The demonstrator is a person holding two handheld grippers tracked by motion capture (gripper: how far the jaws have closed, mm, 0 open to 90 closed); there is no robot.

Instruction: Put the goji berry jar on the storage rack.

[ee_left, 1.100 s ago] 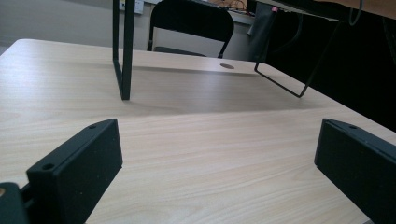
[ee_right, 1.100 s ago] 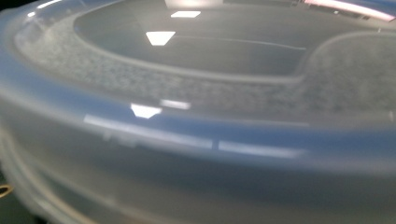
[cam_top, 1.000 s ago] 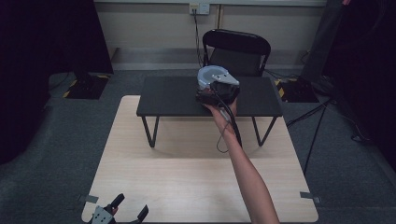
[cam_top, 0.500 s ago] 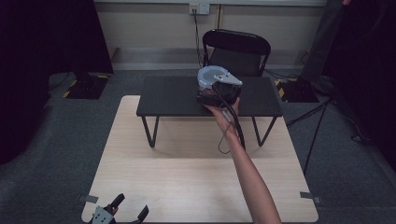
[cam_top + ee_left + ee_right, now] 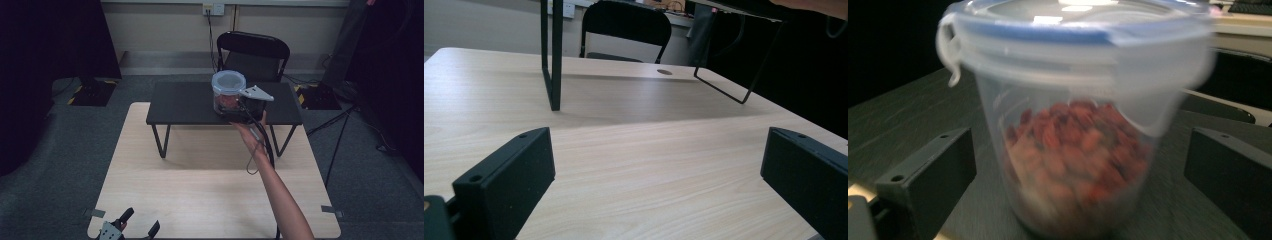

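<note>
Right tongs (image 5: 235,107) spread wide around tub (image 5: 228,92) on black stand (image 5: 185,102), jaws flanking it without touching in the right gripper view. Moved in closer than a second ago, when raised over the tub's far side; now lowered and lined up at the near edge, judged ready for a squeeze. Tub (image 5: 1075,120) upright, lid clipped on, red dried fruit inside. Left tongs (image 5: 131,231) parked at the table (image 5: 200,190) near corner, equally wide, holding nothing, unchanged.
</note>
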